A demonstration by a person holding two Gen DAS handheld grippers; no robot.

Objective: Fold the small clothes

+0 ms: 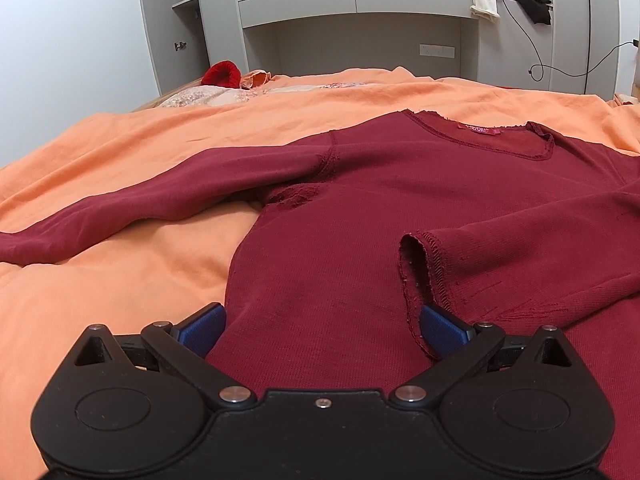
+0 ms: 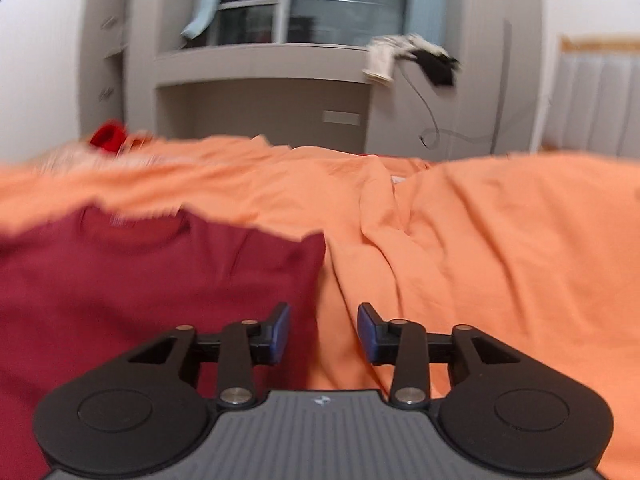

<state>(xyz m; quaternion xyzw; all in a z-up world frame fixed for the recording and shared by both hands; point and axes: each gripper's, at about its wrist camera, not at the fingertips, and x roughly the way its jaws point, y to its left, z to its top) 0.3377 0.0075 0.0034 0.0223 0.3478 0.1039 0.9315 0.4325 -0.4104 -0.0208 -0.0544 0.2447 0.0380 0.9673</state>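
Left wrist view showed the maroon long-sleeved top [image 1: 400, 208] lying flat on the orange bedsheet [image 1: 120, 152], neckline toward the far edge of the bed, one sleeve trailing out to the left and the other sleeve's cuff [image 1: 420, 272] folded in across the body. The left claw [image 1: 322, 330] stood spread wide over the hem, holding nothing; its right pad sat just beside that cuff. The likely trouble: closing there could catch cuff and body cloth together and drag the fold askew. Right wrist view was blurred; the right claw [image 2: 323, 332] was partly spread and empty, over the top's side edge and the sheet. A pinch there might gather bedsheet [image 2: 480, 260] with the top [image 2: 140, 280], since the sheet was rumpled alongside
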